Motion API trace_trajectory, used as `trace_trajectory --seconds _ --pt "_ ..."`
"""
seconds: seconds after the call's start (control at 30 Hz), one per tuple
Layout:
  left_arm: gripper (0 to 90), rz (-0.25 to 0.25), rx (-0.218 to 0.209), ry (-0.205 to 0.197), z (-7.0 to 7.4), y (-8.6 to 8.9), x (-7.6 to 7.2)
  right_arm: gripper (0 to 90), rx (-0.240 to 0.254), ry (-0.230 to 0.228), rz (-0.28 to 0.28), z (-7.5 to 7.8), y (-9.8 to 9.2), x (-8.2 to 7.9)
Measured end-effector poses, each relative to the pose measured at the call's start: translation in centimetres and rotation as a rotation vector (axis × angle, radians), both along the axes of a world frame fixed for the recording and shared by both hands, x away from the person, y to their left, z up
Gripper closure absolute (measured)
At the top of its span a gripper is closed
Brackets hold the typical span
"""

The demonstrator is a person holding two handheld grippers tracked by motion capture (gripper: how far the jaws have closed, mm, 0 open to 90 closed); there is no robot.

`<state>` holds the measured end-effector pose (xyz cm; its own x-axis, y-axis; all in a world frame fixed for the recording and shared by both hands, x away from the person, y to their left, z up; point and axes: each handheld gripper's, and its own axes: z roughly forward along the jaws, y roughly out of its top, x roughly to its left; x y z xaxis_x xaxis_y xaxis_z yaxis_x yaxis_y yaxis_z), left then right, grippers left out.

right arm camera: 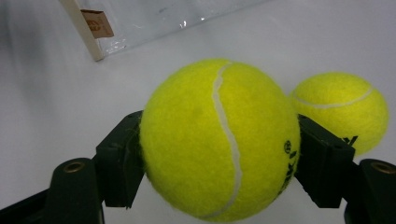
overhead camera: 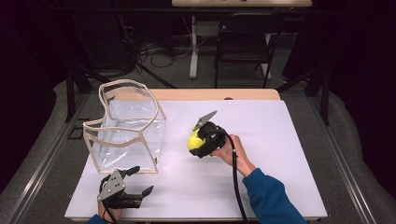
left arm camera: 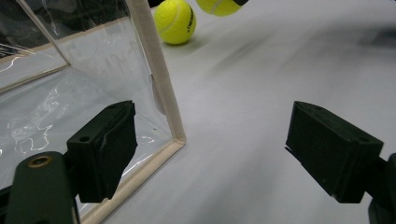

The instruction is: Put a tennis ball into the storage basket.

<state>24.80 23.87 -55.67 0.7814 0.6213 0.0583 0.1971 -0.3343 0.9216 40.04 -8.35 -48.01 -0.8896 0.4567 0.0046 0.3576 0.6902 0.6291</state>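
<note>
A yellow tennis ball (right arm camera: pixel 219 140) sits between the two black jaws of my right gripper (right arm camera: pixel 218 156), which is shut on it and holds it a little above the white table. In the high view this gripper (overhead camera: pixel 197 143) is at mid-table with the ball (overhead camera: pixel 192 139) at its left end. A second tennis ball (right arm camera: pixel 341 109) rests on the table just beyond; from the left gripper view it (left arm camera: pixel 175 21) lies past the bag's corner. My left gripper (overhead camera: pixel 144 179) stands open near the front edge, its jaws (left arm camera: pixel 210 154) wide apart and empty, next to the clear bag (overhead camera: pixel 126 126).
The clear plastic bag with beige trim (left arm camera: pixel 159 79) stands upright at the left of the white table sheet (overhead camera: pixel 261 140), its top open. A chair (overhead camera: pixel 243 42) and table legs stand on the floor beyond the far edge.
</note>
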Motion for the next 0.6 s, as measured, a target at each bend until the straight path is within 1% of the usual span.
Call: trace_trajectory --seconds 0.27,0.43,0.6 --pt "16.1 0.0 0.0 -0.002 0.0 0.0 0.0 26.4 0.001 -0.007 0.008 0.6 0.3 0.1" --pt "16.1 -0.001 -0.001 -0.002 0.0 0.0 0.0 26.4 -0.002 -0.015 0.009 1.1 0.4 0.3" --pt "16.1 -0.001 -0.002 0.0 0.0 0.0 0.0 26.4 -0.002 -0.017 0.021 1.5 0.8 0.6"
